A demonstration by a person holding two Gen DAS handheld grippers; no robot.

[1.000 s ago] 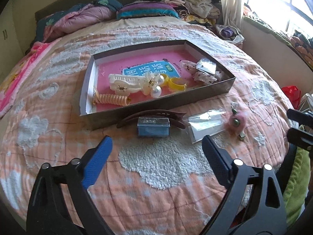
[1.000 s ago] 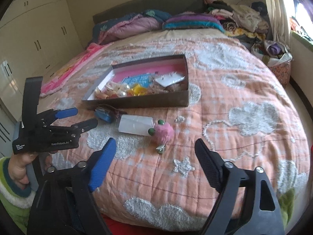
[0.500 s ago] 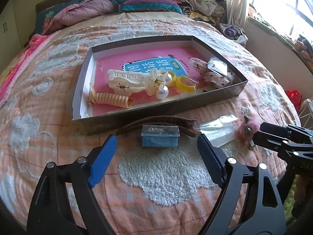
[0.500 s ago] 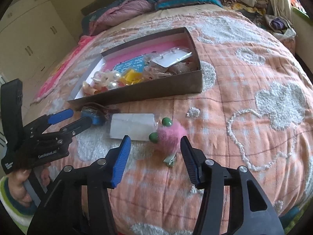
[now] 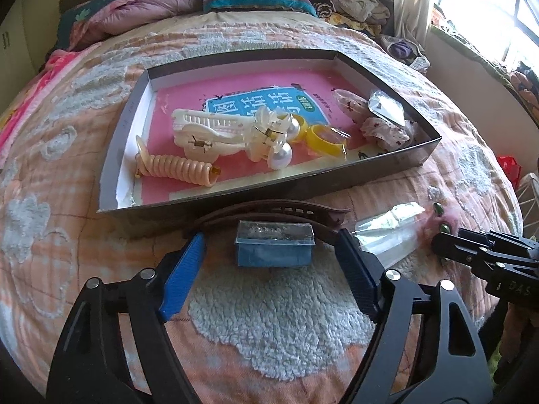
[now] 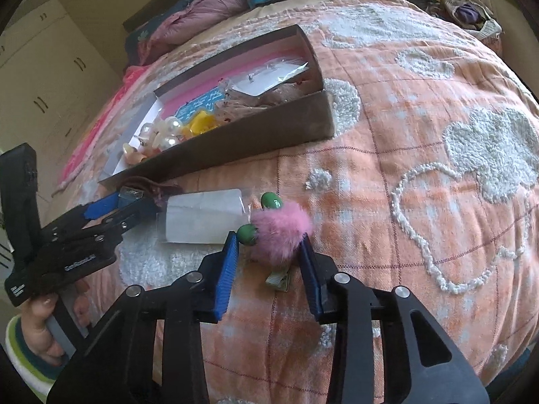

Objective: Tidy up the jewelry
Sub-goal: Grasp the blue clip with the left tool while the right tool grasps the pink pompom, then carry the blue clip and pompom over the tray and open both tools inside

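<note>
On the orange quilted bed (image 6: 421, 175), the right hand-held gripper (image 6: 267, 252) straddles a pink pompom clip (image 6: 279, 232), not yet closed; the left hand-held gripper (image 5: 269, 269) gapes around a small blue box (image 5: 273, 248).

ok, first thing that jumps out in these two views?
The fluffy pink pom-pom clip on the orange quilt, framed between the open fingers of the right gripper. Next, the shallow dark box with a pink base, holding white claw clips, pearls and yellow rings. Just in front of the box, the open left gripper straddles a small blue box resting against a brown hair clip.
</note>
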